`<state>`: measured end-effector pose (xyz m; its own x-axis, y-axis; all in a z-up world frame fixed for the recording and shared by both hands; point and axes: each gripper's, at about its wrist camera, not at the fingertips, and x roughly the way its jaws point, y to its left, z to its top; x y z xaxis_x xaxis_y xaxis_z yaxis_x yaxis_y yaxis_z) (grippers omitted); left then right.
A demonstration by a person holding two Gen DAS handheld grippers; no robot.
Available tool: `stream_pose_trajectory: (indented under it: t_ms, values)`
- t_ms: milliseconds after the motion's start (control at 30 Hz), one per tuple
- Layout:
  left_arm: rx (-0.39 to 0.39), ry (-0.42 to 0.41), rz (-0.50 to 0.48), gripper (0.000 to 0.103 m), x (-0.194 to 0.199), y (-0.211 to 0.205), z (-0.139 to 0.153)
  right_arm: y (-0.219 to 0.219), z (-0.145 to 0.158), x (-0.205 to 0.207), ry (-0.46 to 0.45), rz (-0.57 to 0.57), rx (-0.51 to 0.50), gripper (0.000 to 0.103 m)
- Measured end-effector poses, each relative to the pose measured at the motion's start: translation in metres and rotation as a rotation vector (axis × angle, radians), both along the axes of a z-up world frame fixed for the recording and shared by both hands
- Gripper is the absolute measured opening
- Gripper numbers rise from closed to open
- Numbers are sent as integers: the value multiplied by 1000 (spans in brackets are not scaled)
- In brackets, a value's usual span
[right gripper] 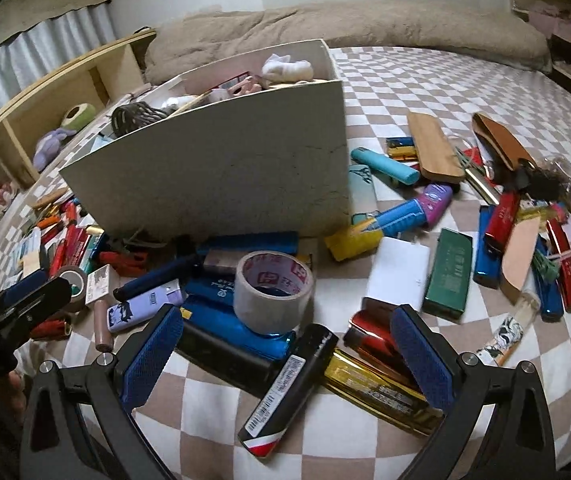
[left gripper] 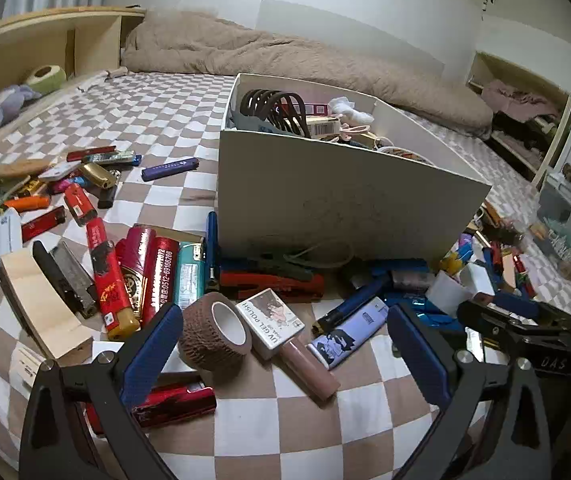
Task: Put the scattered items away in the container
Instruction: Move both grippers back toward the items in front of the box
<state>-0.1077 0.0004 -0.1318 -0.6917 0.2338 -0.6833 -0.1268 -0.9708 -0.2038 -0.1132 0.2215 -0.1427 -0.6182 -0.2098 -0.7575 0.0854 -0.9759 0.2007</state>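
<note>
A white cardboard box (left gripper: 325, 196) stands on the checkered bed, part filled with items; it also shows in the right wrist view (right gripper: 221, 176). Many lighters and small items lie scattered around it. My left gripper (left gripper: 285, 344) is open and empty, low over a brown bandage roll (left gripper: 215, 336) and a UV gel polish bottle (left gripper: 281, 336). My right gripper (right gripper: 285, 344) is open and empty, low over a black lighter (right gripper: 289, 384), a gold lighter (right gripper: 373, 392) and a grey tape roll (right gripper: 271, 290).
A folded beige blanket (left gripper: 285, 56) lies behind the box. A wooden shelf (left gripper: 45, 44) stands at the far left. A wooden piece (right gripper: 435, 152) and a brown leather case (right gripper: 501, 140) lie right of the box. A lavender lighter (left gripper: 349, 332) lies by the polish.
</note>
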Motion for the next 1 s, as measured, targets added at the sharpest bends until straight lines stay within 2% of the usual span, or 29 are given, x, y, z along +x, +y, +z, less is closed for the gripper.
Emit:
stream_pose_trajectory:
  t_ms: [133, 400, 533, 633, 700, 800, 933, 1000]
  values:
    - [56, -12, -15, 101, -3, -5, -1, -4, 2, -11, -57, 64, -81, 103]
    - [145, -16, -28, 101, 3, -16, -2, -22, -8, -42, -161, 170, -36, 103]
    - [185, -25, -29, 101, 5, -22, -3, -20, -13, -48, -172, 172, -32, 103]
    - [156, -36, -1, 101, 1, -21, -6, -16, -15, -45, -158, 158, -51, 102]
    - [132, -51, 14, 101, -4, -20, -9, -12, -14, -42, -145, 142, -59, 94]
    - [92, -67, 42, 101, -8, -19, -14, -4, -14, -38, -136, 123, -100, 88]
    - [25, -62, 95, 101, -13, -20, -16, 0, -16, -38, -131, 123, -131, 84]
    - [15, -68, 100, 101, -16, -20, -18, 0, -19, -40, -149, 133, -157, 71]
